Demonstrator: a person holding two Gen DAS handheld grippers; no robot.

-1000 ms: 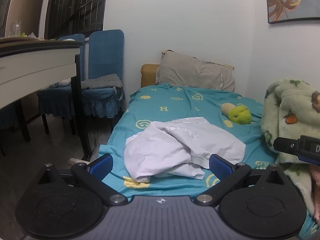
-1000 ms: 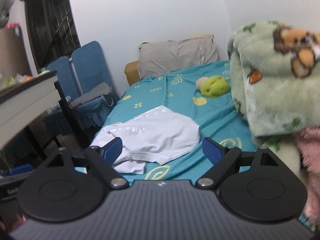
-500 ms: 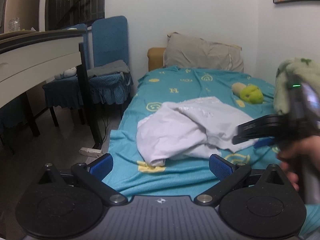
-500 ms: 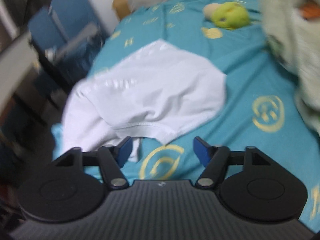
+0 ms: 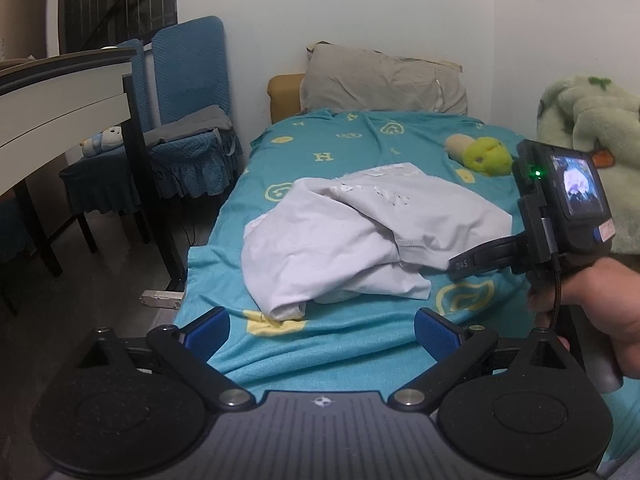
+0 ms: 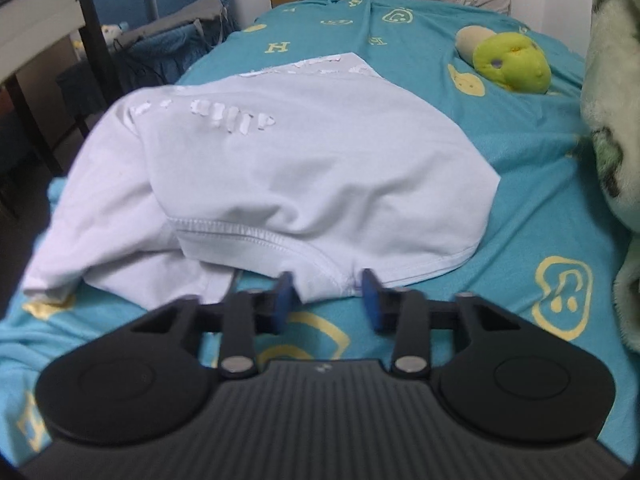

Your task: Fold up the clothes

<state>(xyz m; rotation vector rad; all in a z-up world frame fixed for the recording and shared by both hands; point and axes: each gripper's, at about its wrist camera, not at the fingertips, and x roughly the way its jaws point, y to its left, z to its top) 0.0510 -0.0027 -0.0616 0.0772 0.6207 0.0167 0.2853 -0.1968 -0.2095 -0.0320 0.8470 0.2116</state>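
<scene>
A crumpled white T-shirt (image 5: 360,236) lies in a heap on the teal bed sheet (image 5: 352,344); it fills the right wrist view (image 6: 304,184). My left gripper (image 5: 322,330) is wide open and empty, held back over the bed's near end, short of the shirt. My right gripper (image 6: 327,294) is partly closed, its blue pads either side of the shirt's near hem, a gap still showing between them. In the left wrist view the right gripper's body (image 5: 560,220) and the hand holding it reach toward the shirt's right edge.
A green plush toy (image 5: 486,156) and a grey pillow (image 5: 384,80) lie further up the bed. A fluffy green blanket (image 5: 592,152) is piled on the right. Blue chairs (image 5: 188,120) and a white desk (image 5: 60,96) stand left of the bed.
My right gripper moved down and forward to the shirt's near hem and narrowed its jaws around it. My left gripper shifted slightly left and stayed open.
</scene>
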